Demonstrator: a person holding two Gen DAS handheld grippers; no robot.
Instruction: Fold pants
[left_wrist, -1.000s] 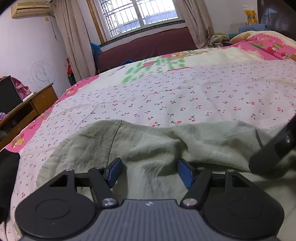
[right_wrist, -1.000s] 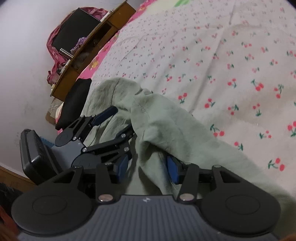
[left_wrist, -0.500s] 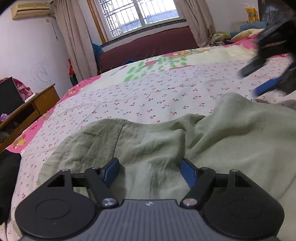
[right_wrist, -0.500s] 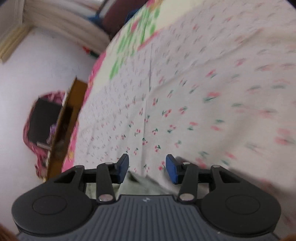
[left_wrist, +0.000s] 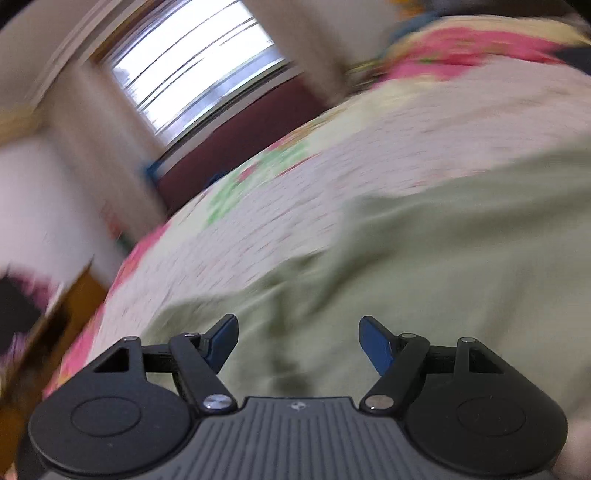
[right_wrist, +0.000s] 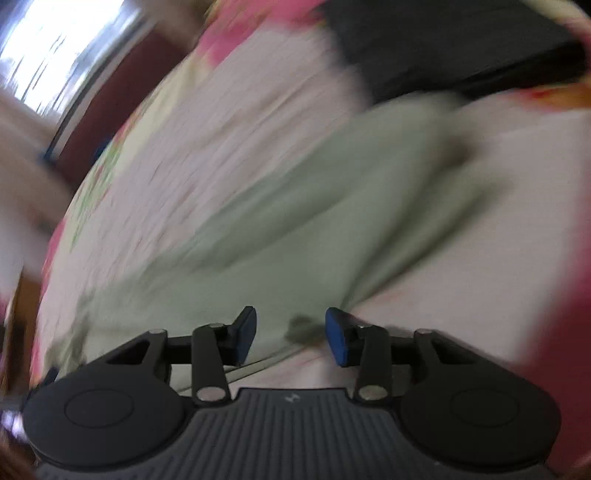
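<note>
Pale green pants (left_wrist: 424, 266) lie spread on the cherry-print bedspread (left_wrist: 369, 155); both views are motion-blurred. My left gripper (left_wrist: 297, 341) is open and empty, its blue pads just above the pants fabric. In the right wrist view the pants (right_wrist: 295, 206) stretch as a long band toward the far right. My right gripper (right_wrist: 290, 334) is open and empty over the near edge of the pants, where fabric meets bedspread.
A window (left_wrist: 192, 66) and dark red bench (left_wrist: 240, 144) stand beyond the bed. A wooden cabinet (left_wrist: 55, 314) is at the bed's left side. A dark headboard or object (right_wrist: 461, 48) lies at the far right end, with pink bedding nearby.
Both grippers have swung quickly and tilted. The right gripper, which pointed away over bare bedspread, now looks along the pants. The pants lie flatter and longer than before.
</note>
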